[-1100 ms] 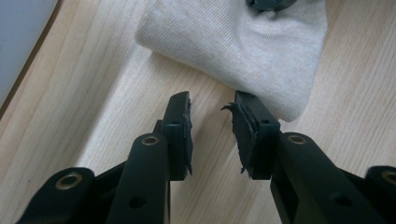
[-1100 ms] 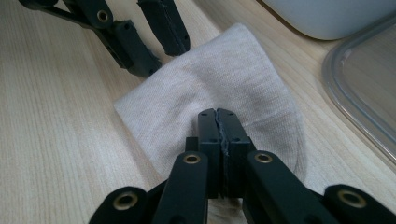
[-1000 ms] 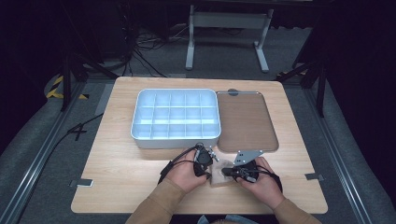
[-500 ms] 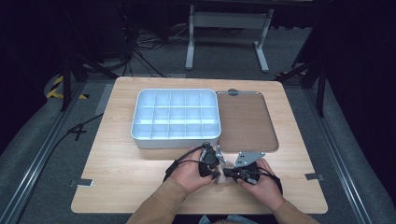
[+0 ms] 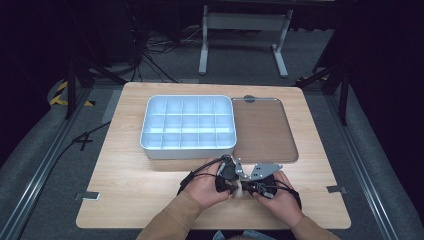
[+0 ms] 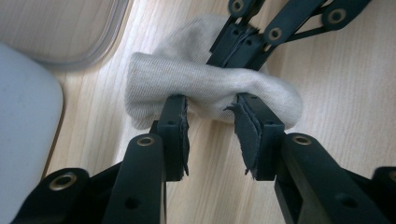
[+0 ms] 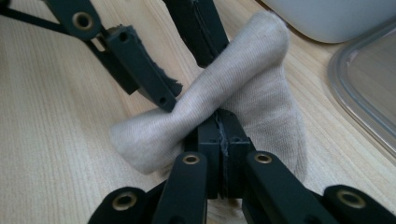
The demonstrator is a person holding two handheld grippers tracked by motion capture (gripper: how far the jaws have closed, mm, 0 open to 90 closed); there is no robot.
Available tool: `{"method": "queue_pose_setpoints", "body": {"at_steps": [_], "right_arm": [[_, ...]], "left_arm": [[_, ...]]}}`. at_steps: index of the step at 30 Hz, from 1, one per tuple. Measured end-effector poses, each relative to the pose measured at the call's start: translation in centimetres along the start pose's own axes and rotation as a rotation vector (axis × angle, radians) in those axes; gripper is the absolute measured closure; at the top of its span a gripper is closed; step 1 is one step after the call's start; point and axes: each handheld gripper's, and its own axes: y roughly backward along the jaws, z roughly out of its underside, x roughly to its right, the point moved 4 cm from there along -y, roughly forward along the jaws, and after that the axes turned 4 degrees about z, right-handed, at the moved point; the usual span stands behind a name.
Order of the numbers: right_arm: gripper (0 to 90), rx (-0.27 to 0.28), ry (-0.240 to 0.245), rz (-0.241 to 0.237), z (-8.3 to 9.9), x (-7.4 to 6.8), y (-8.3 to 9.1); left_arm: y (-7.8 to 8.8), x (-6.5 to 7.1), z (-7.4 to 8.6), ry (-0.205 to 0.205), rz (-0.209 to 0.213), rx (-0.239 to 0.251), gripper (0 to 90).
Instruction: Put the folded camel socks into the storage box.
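Close to the table's near edge, the right gripper (image 7: 223, 135) pinches the beige sock (image 6: 205, 86) with jaws fully closed; the left gripper (image 6: 211, 116), just opening, straddles its fold loosely. Beyond lie the compartment box (image 5: 187, 125) and tray (image 5: 265, 130).

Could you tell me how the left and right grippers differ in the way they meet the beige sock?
The right gripper is clamped shut on the sock; the left gripper stands open, and its jaws have just been opening. The right pinches the cloth flat; the left's pads flank a rolled fold. Both are black and meet over the wooden table.
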Motion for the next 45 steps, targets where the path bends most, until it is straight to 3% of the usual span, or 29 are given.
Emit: {"method": "queue_pose_setpoints", "body": {"at_steps": [4, 11, 14, 17, 18, 21, 23, 33, 40, 45], "right_arm": [[87.6, -0.006, -0.006, 0.005, -0.1, 0.0, 0.2], [83.2, 0.007, -0.034, 0.01, -0.5, 0.7, 1.8], [83.0, 0.028, -0.064, 0.032, -0.7, 1.8, 3.7], [83.9, -0.012, -0.113, 0.07, 0.0, 3.2, 4.7], [83.9, -0.056, -0.135, 0.081, 0.6, 3.6, 4.7], [83.9, -0.121, -0.16, 0.064, 1.8, 4.0, 3.9], [84.5, -0.14, -0.157, 0.043, 2.0, 3.6, 3.2], [84.4, -0.133, -0.117, 0.033, 1.4, 2.6, 2.2], [83.2, -0.134, -0.126, 0.021, 1.6, 2.6, 2.0], [81.0, -0.127, -0.135, 0.027, 1.8, 2.7, 2.2]], "left_arm": [[0.1, 0.0, 0.1, 0.037, 0.0, -0.007, 64.5], [0.3, -0.2, 0.3, 0.051, -0.009, -0.012, 64.4], [0.2, -0.1, 0.2, 0.053, -0.004, -0.009, 64.3], [0.2, 0.0, 0.1, 0.052, -0.004, -0.007, 64.0], [0.2, 0.0, 0.1, 0.052, -0.004, -0.007, 63.9], [0.1, 0.1, 0.0, 0.054, -0.002, -0.002, 63.7], [0.1, 0.1, -0.1, 0.052, -0.009, -0.004, 63.7], [-0.2, 0.5, -0.9, 0.015, -0.003, 0.026, 63.5], [-1.3, 1.1, -1.8, -0.033, -0.005, 0.032, 61.0], [-1.8, 0.9, -2.0, -0.028, 0.009, 0.032, 58.7]]}}
